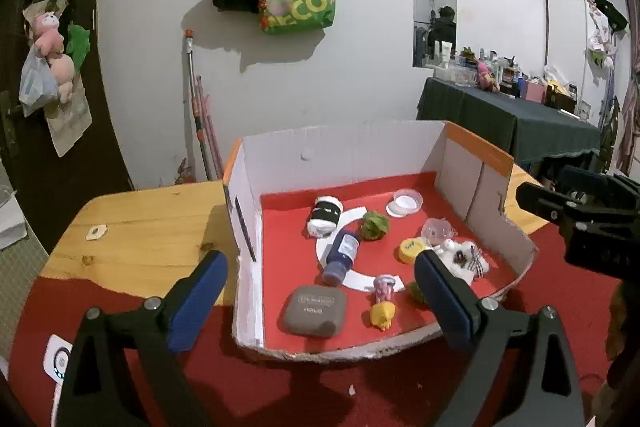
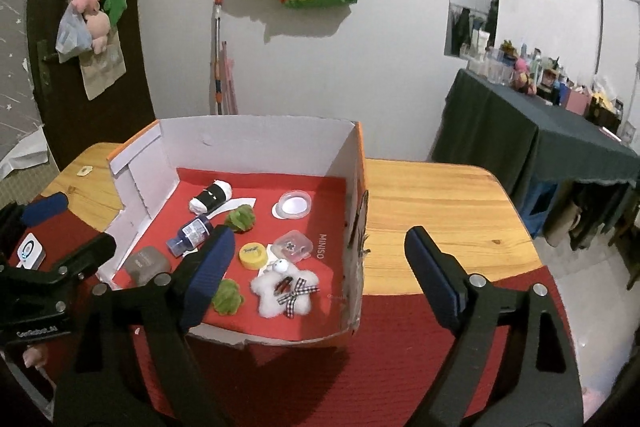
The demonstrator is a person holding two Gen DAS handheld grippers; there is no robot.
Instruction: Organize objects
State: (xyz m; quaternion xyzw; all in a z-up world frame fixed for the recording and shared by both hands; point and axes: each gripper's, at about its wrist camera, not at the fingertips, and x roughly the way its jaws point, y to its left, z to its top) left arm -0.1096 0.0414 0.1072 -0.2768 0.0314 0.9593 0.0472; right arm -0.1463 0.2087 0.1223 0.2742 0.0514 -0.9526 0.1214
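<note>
Left-wrist view: my left claw is spread wide with nothing in it, tilted down over the near edge of the cardboard box. The grey case sits just ahead between the tips, slightly left of centre; the blue bottle lies on its side beyond it, and the yellow toy is close inside the right finger. My guess is the case is the next pick: go straight in, straddle its short sides, stay clear of the torn front wall and don't nudge the toy. My right claw shows at the far right edge. Right-wrist view: right claw also wide and empty, pitched down, straddling the box's right wall. The left finger hangs over the box floor, with the white fluffy star just right of it, the yellow lid just ahead of it and a green pompom at its tip. The right finger is over bare table. It needs to shift left before closing, or it grabs cardboard.
</note>
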